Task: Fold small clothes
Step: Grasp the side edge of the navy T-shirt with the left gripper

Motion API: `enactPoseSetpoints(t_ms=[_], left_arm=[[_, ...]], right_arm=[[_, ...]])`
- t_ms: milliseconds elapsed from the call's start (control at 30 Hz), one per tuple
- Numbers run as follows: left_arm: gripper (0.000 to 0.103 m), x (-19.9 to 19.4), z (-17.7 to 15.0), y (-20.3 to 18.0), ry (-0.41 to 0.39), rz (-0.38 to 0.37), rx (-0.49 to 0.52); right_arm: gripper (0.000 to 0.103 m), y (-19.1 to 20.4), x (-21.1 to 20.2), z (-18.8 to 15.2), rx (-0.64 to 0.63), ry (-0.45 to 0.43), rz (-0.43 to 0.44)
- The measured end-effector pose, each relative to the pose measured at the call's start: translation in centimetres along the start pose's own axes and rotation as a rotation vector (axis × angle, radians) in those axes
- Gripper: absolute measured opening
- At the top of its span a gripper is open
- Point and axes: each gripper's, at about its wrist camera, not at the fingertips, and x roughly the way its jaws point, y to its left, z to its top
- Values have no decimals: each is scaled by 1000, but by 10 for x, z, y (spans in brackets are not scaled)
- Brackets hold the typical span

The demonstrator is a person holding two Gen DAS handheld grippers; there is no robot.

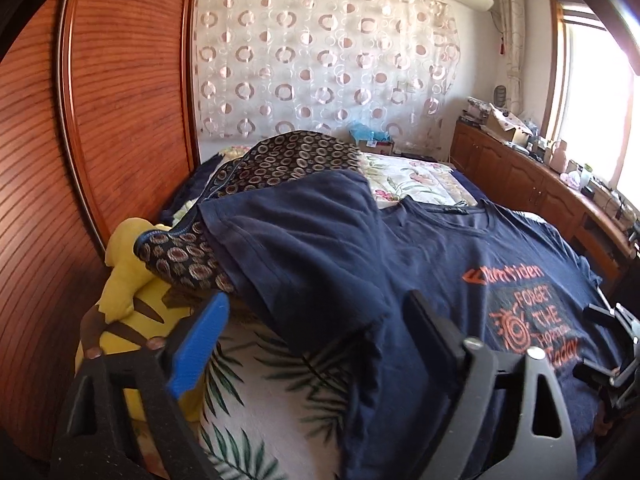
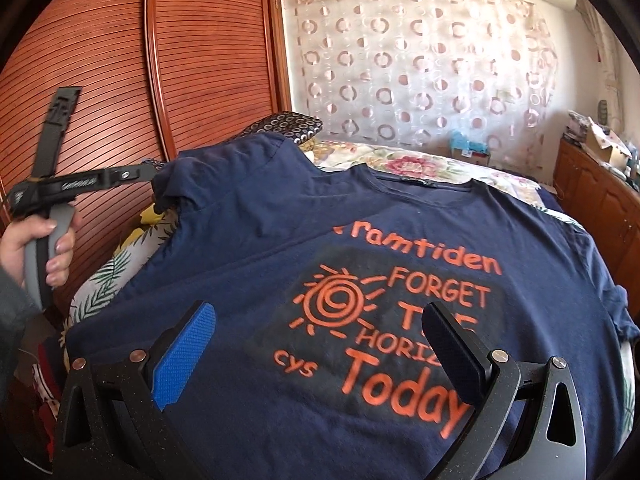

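my left gripper [image 1: 320,344] hangs wide and empty at the sleeve [image 1: 296,248] of the tee [image 2: 360,264], which lies flat on the bed [image 1: 280,392]. my right gripper [image 2: 320,352] gapes empty above the print. pinch the sleeve hem cleanly, then fold inward.

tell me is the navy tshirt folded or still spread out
Mostly spread: the navy tshirt lies print-up across the bed, with only its sleeve lying bunched.

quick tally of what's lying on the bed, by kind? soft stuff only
Navy T-shirt: 1
Dark ring-patterned garment: 1
Yellow plush toy: 1
Total: 3
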Motion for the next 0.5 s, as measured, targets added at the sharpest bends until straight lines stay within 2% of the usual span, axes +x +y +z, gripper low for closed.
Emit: enactPoseSetpoints(t_ms=[133, 233, 300, 400, 433, 500], left_arm=[[73, 14, 17, 19, 24, -26, -63], [65, 32, 26, 30, 73, 0, -87], [64, 41, 27, 34, 101, 20, -93], [63, 52, 27, 40, 137, 3, -123], [61, 55, 26, 43, 146, -8, -133], [49, 58, 25, 46, 159, -19, -147]], right_arm=[[103, 2, 9, 4, -7, -2, 10], [103, 1, 13, 6, -11, 0, 9], [103, 2, 14, 5, -13, -3, 9], [103, 6, 18, 6, -16, -3, 14], [103, 8, 19, 6, -17, -2, 14], [103, 7, 20, 5, -14, -1, 17]])
